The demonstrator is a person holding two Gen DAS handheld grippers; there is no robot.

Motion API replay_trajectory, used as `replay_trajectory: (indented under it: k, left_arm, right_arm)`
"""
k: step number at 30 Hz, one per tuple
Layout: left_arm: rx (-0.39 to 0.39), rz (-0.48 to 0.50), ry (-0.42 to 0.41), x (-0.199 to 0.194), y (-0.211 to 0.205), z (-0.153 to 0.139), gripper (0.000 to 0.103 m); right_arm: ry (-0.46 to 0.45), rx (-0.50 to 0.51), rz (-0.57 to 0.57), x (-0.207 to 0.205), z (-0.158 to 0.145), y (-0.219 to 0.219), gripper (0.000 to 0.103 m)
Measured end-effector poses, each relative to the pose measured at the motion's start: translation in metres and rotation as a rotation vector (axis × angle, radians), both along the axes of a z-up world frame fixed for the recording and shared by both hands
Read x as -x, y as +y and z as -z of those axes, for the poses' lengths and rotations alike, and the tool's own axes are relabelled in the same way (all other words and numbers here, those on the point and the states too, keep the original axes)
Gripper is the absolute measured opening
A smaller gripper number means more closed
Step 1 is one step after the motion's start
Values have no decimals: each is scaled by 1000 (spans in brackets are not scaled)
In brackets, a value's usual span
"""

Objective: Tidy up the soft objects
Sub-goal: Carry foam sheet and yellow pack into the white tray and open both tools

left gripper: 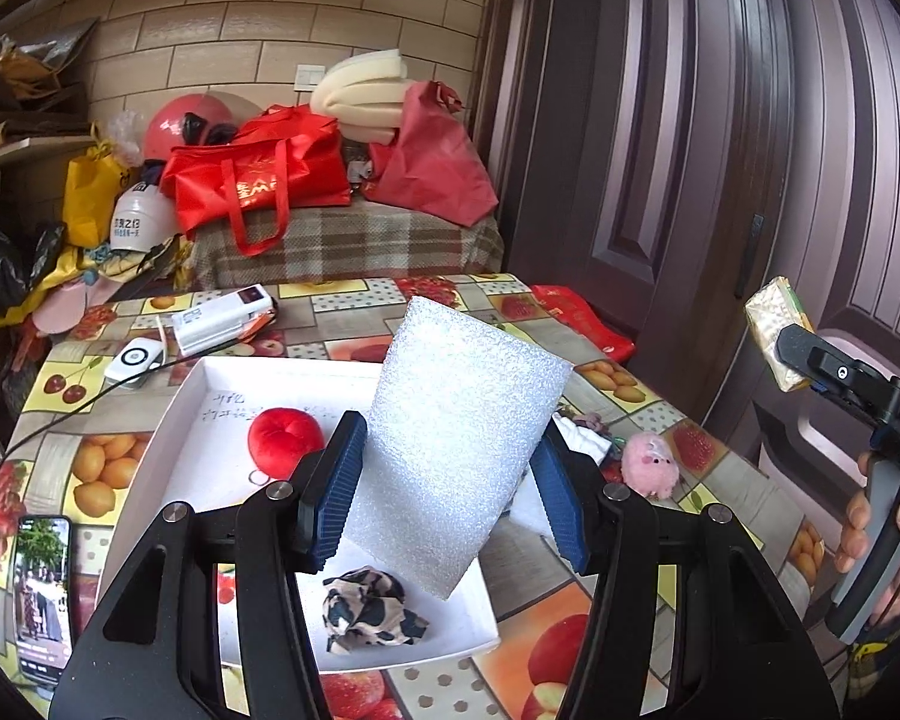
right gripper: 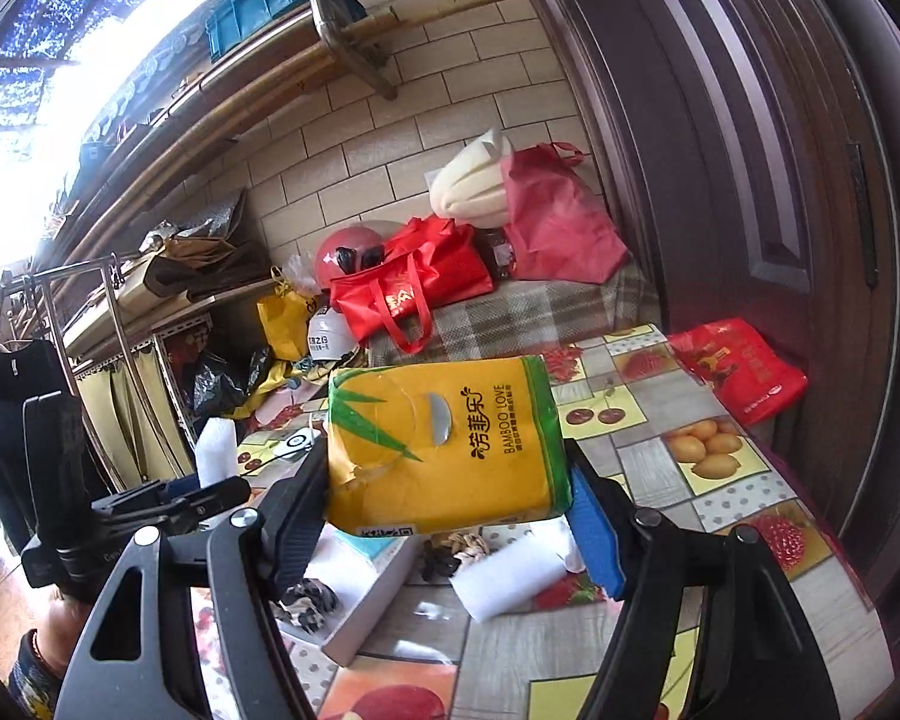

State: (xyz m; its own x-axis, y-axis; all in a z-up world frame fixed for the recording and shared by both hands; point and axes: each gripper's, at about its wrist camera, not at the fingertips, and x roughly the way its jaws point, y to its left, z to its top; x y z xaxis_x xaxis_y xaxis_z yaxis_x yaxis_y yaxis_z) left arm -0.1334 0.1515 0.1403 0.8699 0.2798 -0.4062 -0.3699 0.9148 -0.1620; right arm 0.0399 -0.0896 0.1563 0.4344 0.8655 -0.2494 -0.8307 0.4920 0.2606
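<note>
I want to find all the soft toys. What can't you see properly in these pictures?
- Left wrist view: the foam sheet held in the left gripper hides part of the white tray behind it.
- Left wrist view: the pink plush pig is small; its details are unclear.
- Right wrist view: the tissue pack in the right gripper covers the table behind it.
- Right wrist view: the patterned cloth is partly behind a finger.
</note>
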Motion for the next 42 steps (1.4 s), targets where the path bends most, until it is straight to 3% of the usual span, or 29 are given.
replay_trajectory:
  k: [14,24,33,40,42]
  left_arm:
    - [43,-83,-19,19,28,7,56]
    - [62,-255,-16,31,90,11,56]
    - [88,-313,123,-18,138,43,56]
    - [121,-360,158,-22,153,65,59]
    - [123,-402,160,-19,159,66,70]
  right_arm:
    - [-17,12,-84,12,-12,39,72]
    - [33,55,-181,15,-6,98,72]
    - [94,169,-216,12,26,182,72]
    - [137,245,-184,1,60,214,74]
    - [136,256,-189,1,65,220,76]
